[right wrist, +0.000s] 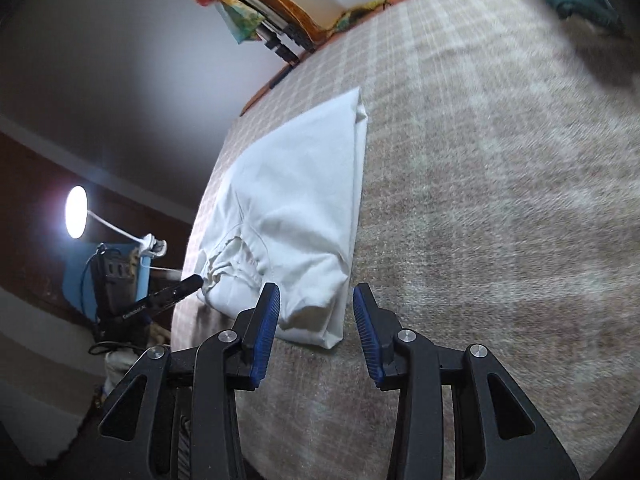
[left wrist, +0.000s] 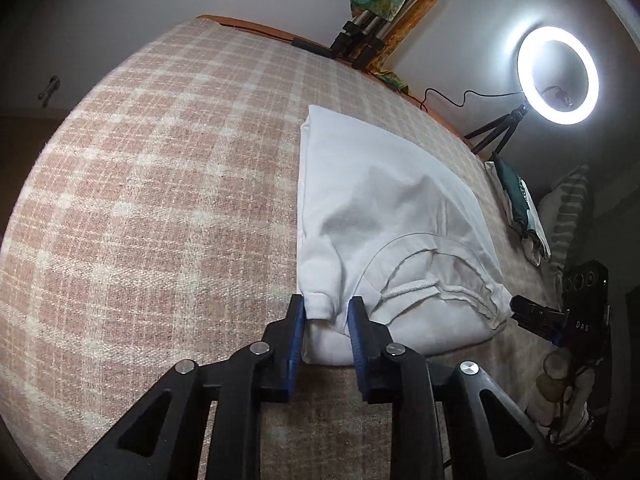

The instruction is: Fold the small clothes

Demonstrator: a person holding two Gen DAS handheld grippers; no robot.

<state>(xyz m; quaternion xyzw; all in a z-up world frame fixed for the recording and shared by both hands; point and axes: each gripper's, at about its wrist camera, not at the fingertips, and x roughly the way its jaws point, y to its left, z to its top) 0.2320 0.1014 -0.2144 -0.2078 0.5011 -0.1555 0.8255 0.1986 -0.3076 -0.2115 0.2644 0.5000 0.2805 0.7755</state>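
Observation:
A white T-shirt lies folded lengthwise on the checked beige blanket, neckline toward me. My left gripper is open, its blue pads on either side of the shirt's near left corner with the folded sleeve hem. In the right wrist view the same shirt lies ahead and left. My right gripper is open with its jaws astride the shirt's near right corner. The right gripper's tip shows at the shirt's right edge in the left view; the left gripper's tip shows at the shirt's left edge.
A lit ring light on a small tripod stands past the bed's far right edge. A tripod and colourful cloth lean on the wall. Folded clothes and a pillow lie on the right. A lamp glows left of the bed.

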